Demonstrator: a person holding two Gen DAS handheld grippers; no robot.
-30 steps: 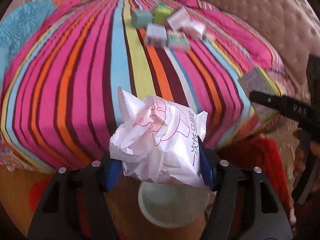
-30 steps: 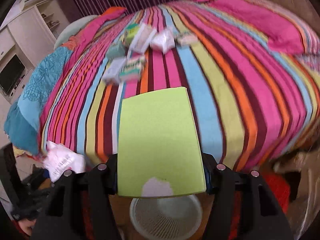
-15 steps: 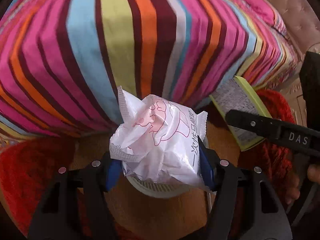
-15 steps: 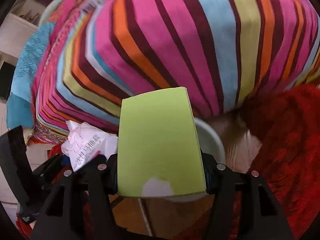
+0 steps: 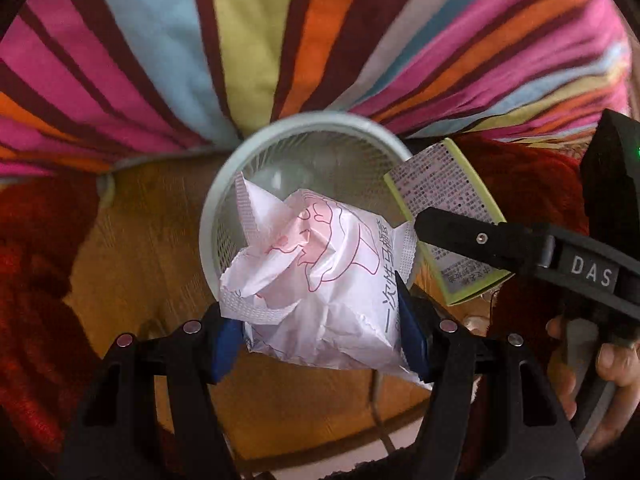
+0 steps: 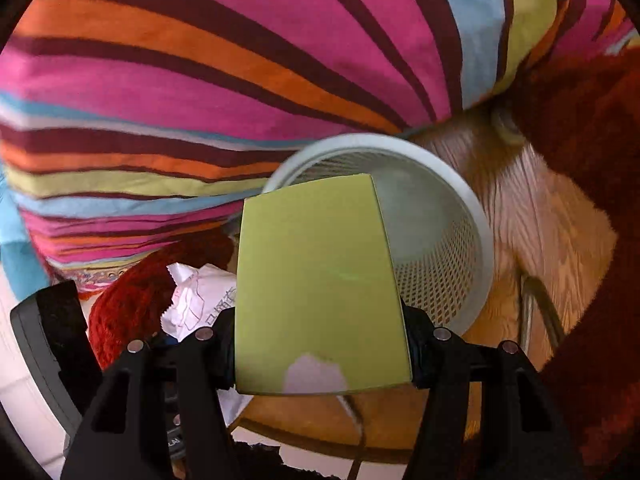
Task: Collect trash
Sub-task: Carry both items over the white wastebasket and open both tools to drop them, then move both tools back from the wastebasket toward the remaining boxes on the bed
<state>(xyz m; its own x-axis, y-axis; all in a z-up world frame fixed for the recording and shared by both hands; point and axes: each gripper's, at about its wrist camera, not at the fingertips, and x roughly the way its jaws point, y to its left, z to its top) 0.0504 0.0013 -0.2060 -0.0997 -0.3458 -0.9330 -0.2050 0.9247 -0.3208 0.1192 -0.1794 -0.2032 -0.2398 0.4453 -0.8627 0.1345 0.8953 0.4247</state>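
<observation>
The striped bedspread (image 5: 256, 32) hung over the bed's edge, and below it, on the wooden floor (image 6: 560, 232) beside a red rug (image 5: 36, 280), a pale mesh wastebasket (image 5: 218, 184) stood upright close to that edge, with no trash visible inside. The left hand-held gripper (image 5: 320, 332) was clenched on a crumpled white wrapper (image 5: 320, 280) printed in pink, poised over the basket's near rim. The right hand-held gripper (image 6: 320, 356) gripped a flat yellow-green box (image 6: 320, 280) by its side edges, its far end over the rim too. To drop both cleanly, each piece probably wanted carrying further over the open mouth before release; the wide box, let go flat, could catch on the rim, so tipping it end-down seemed wise.
</observation>
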